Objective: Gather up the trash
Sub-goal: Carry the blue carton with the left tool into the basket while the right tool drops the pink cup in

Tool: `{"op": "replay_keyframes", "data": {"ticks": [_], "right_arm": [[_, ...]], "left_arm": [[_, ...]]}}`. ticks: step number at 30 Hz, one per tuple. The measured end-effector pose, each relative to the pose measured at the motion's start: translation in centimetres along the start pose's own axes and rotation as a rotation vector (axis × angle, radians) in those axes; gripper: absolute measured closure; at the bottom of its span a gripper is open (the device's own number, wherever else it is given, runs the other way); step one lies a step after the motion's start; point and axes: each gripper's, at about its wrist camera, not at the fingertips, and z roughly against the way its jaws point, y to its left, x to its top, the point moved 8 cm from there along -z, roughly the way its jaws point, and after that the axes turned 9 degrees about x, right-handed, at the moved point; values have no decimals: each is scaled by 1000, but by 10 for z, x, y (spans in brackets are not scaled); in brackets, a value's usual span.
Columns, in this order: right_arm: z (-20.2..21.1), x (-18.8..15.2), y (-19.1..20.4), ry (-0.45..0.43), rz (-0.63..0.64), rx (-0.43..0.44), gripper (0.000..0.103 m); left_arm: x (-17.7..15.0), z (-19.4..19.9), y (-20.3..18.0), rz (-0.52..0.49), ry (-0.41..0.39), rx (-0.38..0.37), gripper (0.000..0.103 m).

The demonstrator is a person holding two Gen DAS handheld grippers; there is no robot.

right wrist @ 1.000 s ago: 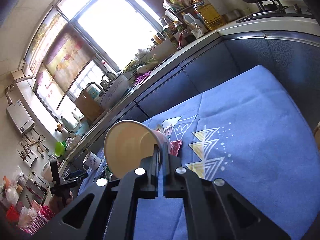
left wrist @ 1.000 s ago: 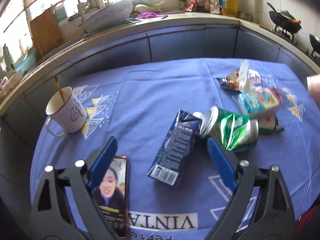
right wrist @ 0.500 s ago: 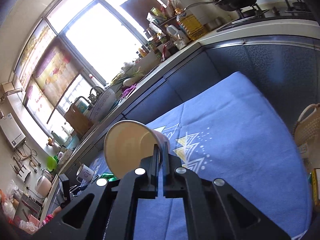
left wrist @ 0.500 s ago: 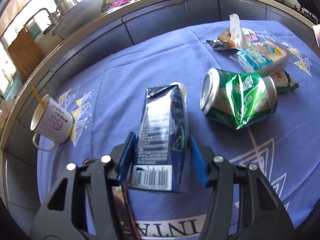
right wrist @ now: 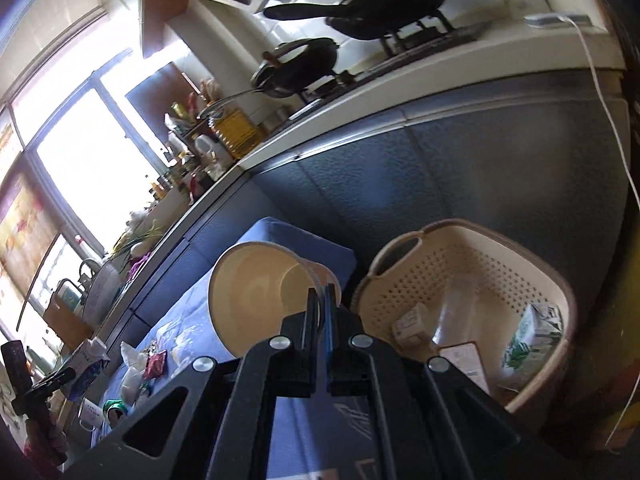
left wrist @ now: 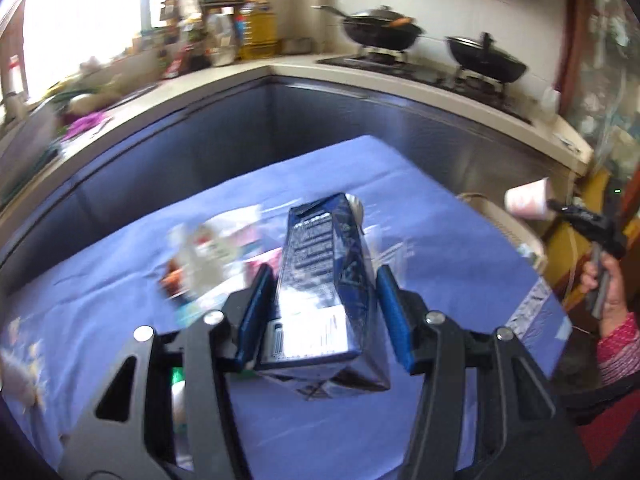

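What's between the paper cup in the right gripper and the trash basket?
Nothing: in the right wrist view the paper cup and the basket have only bare blue tablecloth edge between them.

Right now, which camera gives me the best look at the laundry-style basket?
The right wrist view: the beige basket shows its handle, perforated wall and the cartons inside. The left wrist view catches only a blurred strip of its rim past the table edge.

Home kitchen, woks [left wrist: 382, 32] on stove, countertop [left wrist: 224, 76]

Both wrist views look steeply down, sharing the blue tablecloth [left wrist: 420, 216].
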Motion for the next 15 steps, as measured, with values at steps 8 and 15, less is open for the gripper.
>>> {"op": "replay_keyframes", "data": {"ticks": [8,15], "right_arm": [[31,-12,-84,-18,-90,-132,100],[19,-25,-121,25,-157,-173,100]], "left_arm": [[53,-132,-242,-247,120,-338,52],[34,-216,-349,-392,242,-311,51]]}}
